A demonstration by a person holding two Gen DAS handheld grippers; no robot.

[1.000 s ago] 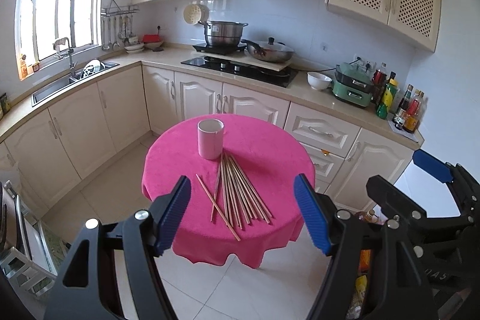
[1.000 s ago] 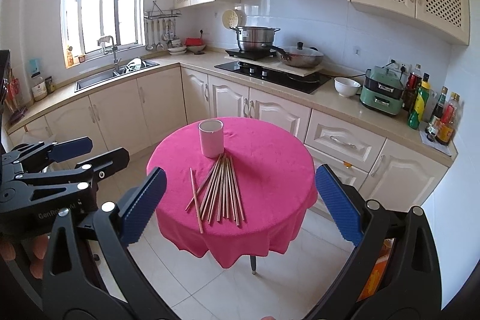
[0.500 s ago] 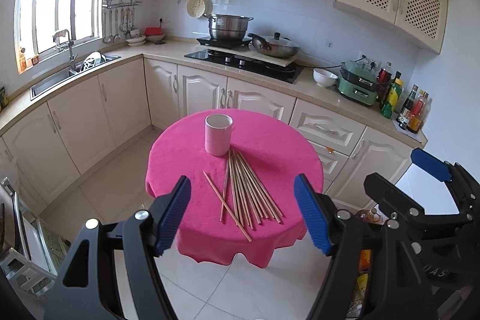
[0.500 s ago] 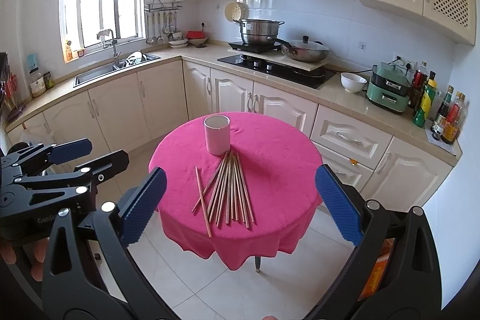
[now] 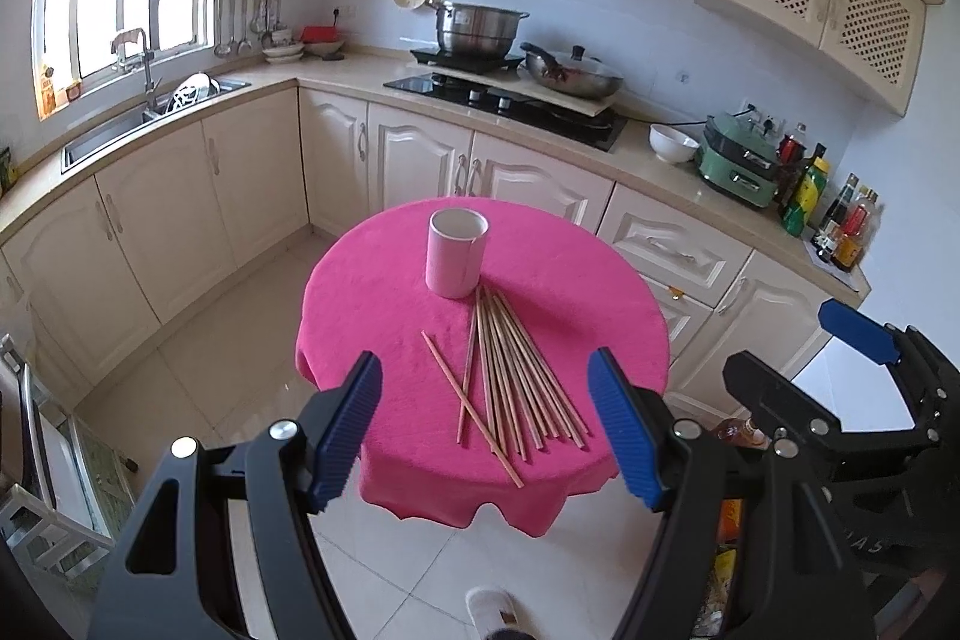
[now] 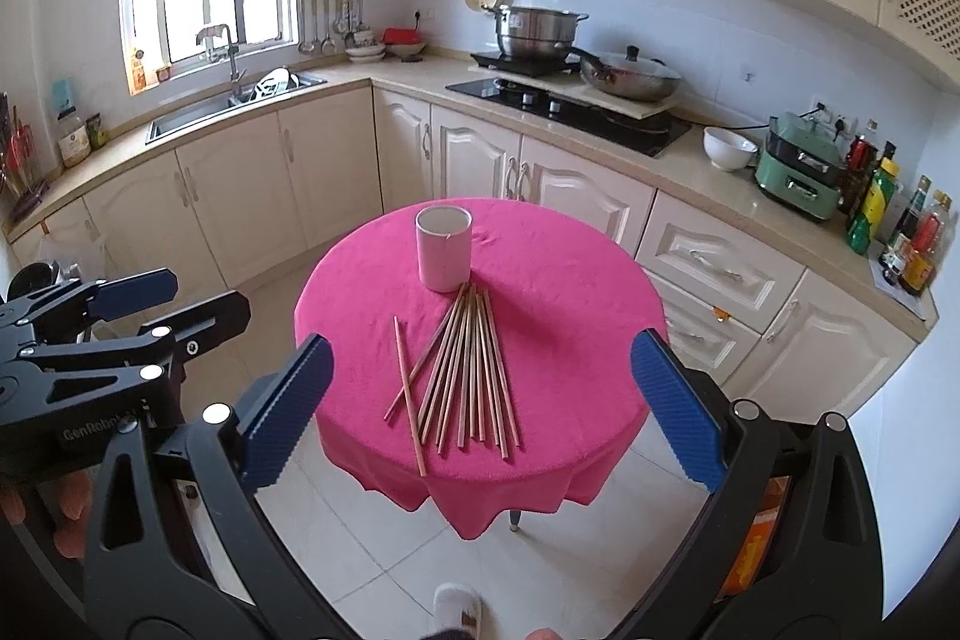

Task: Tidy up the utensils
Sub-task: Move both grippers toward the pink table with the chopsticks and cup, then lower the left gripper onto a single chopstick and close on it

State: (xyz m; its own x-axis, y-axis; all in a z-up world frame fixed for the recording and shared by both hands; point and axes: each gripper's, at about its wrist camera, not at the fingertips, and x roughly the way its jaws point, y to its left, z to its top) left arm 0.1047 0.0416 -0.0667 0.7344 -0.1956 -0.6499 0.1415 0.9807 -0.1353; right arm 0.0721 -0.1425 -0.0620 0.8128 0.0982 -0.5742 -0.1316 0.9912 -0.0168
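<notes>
Nothing's sorted yet, I'm basically at the start. All the chopsticks (image 5: 510, 382) are lying fanned out on the pink counter (image 5: 372, 292), tips bunched just beside the cup (image 5: 455, 253), with 1 stray stick crossing the left of the pile. The cup is looking empty from here. I'm holding my left tool (image 5: 483, 430) and right tool (image 6: 480, 400) spread wide, gripping nothing, both hanging short of the counter. So every stick is waiting to go in the cup.

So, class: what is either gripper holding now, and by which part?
Nothing. The left gripper and right gripper are open; chopsticks lie on the table.
</notes>
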